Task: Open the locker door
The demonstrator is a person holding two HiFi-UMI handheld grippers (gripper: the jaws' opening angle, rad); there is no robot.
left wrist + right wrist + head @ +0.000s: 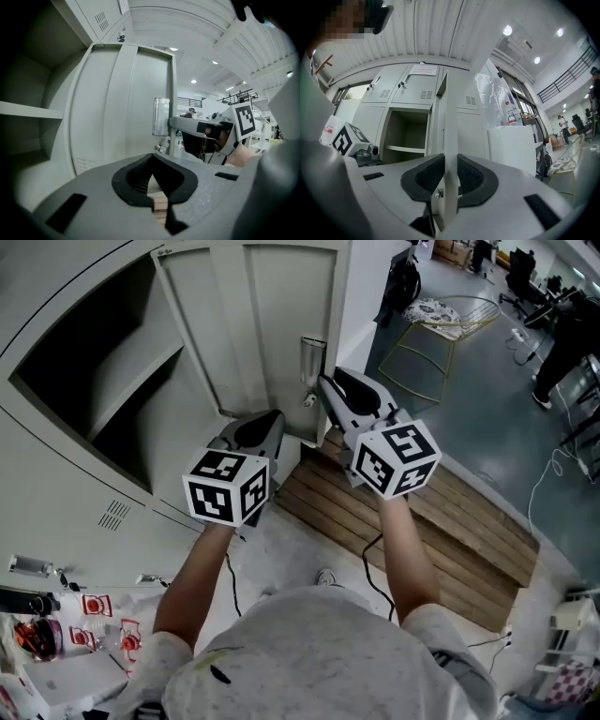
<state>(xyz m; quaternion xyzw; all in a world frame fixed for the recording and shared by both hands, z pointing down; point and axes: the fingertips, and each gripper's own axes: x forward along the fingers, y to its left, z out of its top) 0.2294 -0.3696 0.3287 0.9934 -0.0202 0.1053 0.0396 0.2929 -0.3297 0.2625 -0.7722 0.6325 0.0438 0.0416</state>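
The grey locker door (253, 324) stands swung wide open, its inner face toward me, with a metal latch plate (312, 357) near its free edge. My right gripper (323, 390) is shut on that free edge; in the right gripper view the thin door edge (450, 117) runs upright between the two black pads (469, 174). My left gripper (272, 418) hovers low in front of the door, shut with nothing in it, tips together (151, 159). The left gripper view also shows the right gripper (176, 123) at the door's edge. The open compartment (103, 390) holds one bare shelf (28, 110).
A wooden slatted platform (450, 512) lies under my right arm. A wire-frame chair (431, 334) stands on the grey floor beyond the door. Small red-labelled items (94, 615) lie at the lower left. More locker doors (412, 89) sit above the open one.
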